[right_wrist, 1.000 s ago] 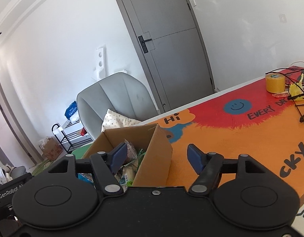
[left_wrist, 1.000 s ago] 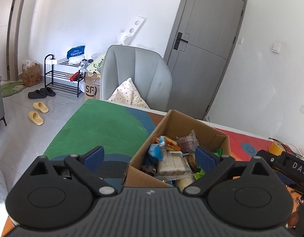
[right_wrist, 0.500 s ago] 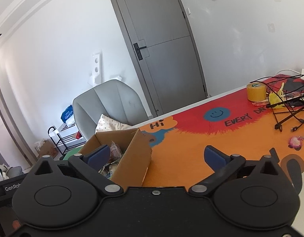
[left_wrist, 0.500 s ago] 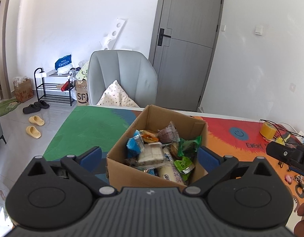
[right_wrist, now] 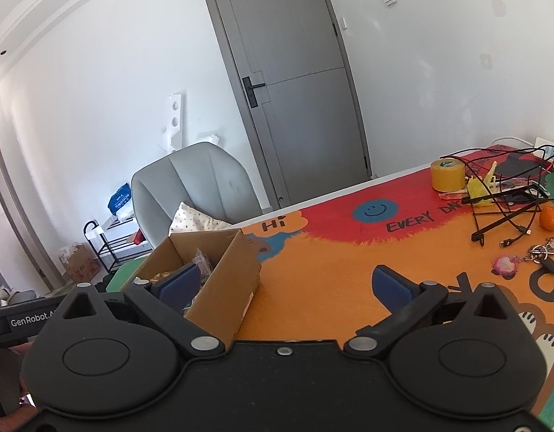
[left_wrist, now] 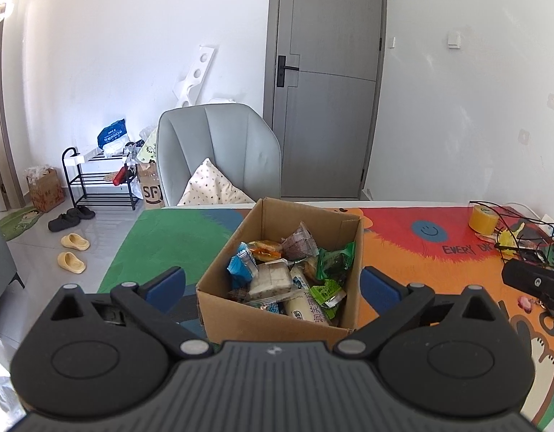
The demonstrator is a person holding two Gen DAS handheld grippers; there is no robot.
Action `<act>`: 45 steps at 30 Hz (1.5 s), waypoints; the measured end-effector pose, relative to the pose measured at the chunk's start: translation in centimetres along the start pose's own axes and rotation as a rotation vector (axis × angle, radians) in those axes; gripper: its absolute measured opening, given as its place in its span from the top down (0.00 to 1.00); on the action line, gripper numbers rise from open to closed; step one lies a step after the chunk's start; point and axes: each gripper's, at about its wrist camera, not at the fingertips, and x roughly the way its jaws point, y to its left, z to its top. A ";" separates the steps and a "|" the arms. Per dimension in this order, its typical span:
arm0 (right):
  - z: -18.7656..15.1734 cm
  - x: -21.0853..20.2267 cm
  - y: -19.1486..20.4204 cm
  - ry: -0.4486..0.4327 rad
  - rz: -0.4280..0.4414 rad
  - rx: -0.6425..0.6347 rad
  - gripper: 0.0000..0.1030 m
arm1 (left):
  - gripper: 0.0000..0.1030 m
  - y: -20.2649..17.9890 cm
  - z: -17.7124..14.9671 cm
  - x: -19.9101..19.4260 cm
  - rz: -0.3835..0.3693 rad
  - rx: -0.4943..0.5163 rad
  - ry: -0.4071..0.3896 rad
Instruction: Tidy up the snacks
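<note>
The cardboard box (left_wrist: 277, 309) of snacks (left_wrist: 291, 273) sits on the table (left_wrist: 421, 252) straight ahead of the left gripper (left_wrist: 273, 282), jaws apart and empty, nearer than the right gripper (right_wrist: 282, 284), whose empty jaws, just opened wide, have the box off to their left.

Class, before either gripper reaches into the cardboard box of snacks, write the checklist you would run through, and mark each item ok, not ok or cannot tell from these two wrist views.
1. Left gripper open and holding nothing: ok.
2. Right gripper open and holding nothing: ok; its jaws have just been opening.
3. Cardboard box upright with its top open: ok.
4. Snacks visible and reachable from above: ok, though piled loosely on one another.
5. Bare table mat beside the box for laying snacks out: ok.
6. Cables and tape roll well away from the box: ok.
</note>
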 end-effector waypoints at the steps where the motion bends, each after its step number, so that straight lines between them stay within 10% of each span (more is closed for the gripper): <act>1: 0.0 -0.2 0.0 0.004 0.000 -0.004 0.00 | 0.00 0.0 0.0 -0.2 0.000 0.004 0.000; 45: 0.2 -6.4 0.1 0.082 -0.056 -0.085 0.00 | 0.00 1.6 -1.0 -4.6 -0.016 0.111 0.053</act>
